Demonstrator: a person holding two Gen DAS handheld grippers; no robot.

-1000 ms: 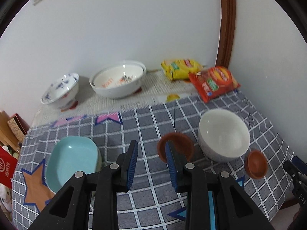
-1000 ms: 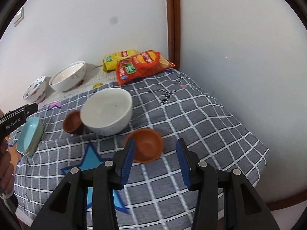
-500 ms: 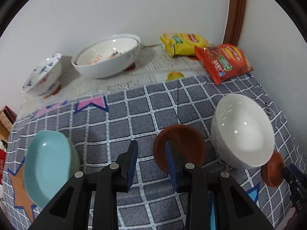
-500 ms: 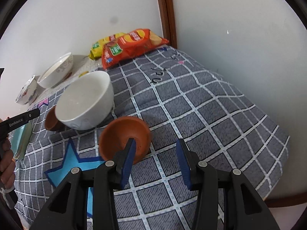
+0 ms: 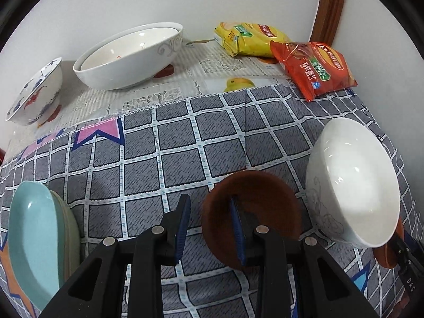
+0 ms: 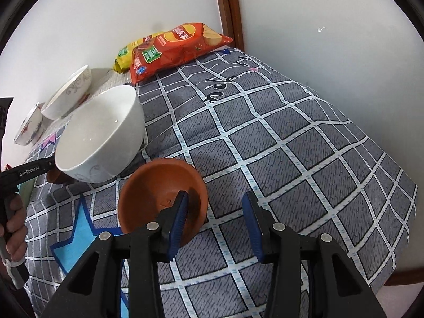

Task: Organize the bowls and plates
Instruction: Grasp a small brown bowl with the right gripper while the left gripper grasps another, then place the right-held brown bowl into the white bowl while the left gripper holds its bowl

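Largest, deep white ceramic bowl (image 5: 355, 182) at counter's right: heavy, glossy, breakable. Smaller brown clay saucers (image 5: 251, 212) (image 6: 161, 196) flanking it: light, brittle, best pinched at rims. Left hand-held gripper (image 5: 210, 225) and right hand-held gripper (image 6: 216, 221) both agape, each straddling a saucer rim.

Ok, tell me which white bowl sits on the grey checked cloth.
The plain white bowl beside the brown dishes; the patterned-rim bowl and blue-flowered bowl stand beyond the cloth's edge.
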